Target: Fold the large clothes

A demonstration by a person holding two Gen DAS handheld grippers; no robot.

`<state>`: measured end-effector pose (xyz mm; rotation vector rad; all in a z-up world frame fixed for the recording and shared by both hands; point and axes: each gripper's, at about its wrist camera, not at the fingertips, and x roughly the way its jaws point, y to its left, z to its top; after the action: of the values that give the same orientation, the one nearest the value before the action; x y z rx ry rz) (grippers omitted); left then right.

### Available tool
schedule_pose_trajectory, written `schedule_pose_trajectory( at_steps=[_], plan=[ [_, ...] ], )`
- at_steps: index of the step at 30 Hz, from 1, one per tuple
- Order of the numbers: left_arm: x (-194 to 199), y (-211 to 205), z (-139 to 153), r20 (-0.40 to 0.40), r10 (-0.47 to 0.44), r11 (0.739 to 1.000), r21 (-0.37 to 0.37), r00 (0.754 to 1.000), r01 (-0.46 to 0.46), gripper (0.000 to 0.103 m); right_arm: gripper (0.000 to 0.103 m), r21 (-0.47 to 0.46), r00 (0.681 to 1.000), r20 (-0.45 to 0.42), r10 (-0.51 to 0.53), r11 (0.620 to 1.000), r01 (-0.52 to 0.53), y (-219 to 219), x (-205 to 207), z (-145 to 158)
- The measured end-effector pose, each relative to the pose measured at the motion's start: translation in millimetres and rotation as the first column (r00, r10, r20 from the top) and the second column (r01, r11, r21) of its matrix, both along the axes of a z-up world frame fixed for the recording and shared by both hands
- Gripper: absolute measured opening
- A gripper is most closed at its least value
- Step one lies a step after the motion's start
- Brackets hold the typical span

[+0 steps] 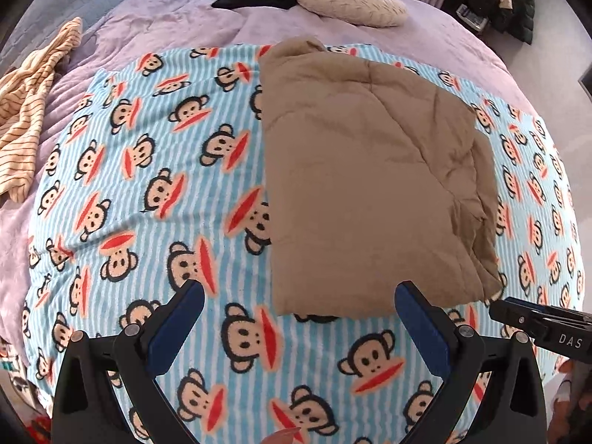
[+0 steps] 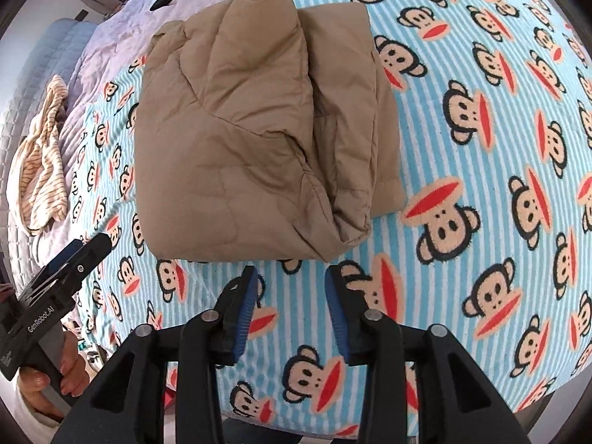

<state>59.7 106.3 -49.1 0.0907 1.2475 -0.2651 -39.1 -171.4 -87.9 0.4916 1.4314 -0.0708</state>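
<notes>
On monkey blanket (image 1: 148, 192): folded tan jacket (image 1: 370, 185); striped garment (image 1: 33, 111) well apart.

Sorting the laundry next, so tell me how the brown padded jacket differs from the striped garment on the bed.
The brown padded jacket is folded into a neat block; the striped garment lies crumpled. The jacket is plain and puffy, the garment thin with dark stripes on cream. The jacket rests on the monkey-print blanket, the garment on the lilac bedcover. Neither is held.

tan quilted padded jacket (image 1: 370, 181) lies folded into thick, roughly rectangular bundle, flat on blue striped monkey-print blanket (image 1: 148, 185). top layer puffy and creased, stitched seams showing; folded layers stack along right edge, one corner bunched.
</notes>
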Motion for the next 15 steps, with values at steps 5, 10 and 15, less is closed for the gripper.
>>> schedule_pose_trajectory(
  at_steps=[5, 10, 15],
  plan=[
    [-7, 0, 6, 0.006, -0.013, 1.0, 0.018, 1.0, 0.013, 0.103, 0.053, -0.046, 1.0, 0.029, 0.01, 0.999, -0.009, 9, -6, 17],
    [-16, 4, 11, 0.016, -0.007, 1.0, 0.021, 1.0, 0.007, 0.103, 0.081, -0.1, 0.997, 0.067, 0.028, 0.995, -0.021, 16, -10, 33],
    [-30, 9, 16, 0.031, 0.002, 1.0, 0.028, 1.0, -0.003, 0.103, 0.081, -0.136, 0.994, 0.109, 0.018, 0.991, -0.003, 16, -19, 47]
  ],
)
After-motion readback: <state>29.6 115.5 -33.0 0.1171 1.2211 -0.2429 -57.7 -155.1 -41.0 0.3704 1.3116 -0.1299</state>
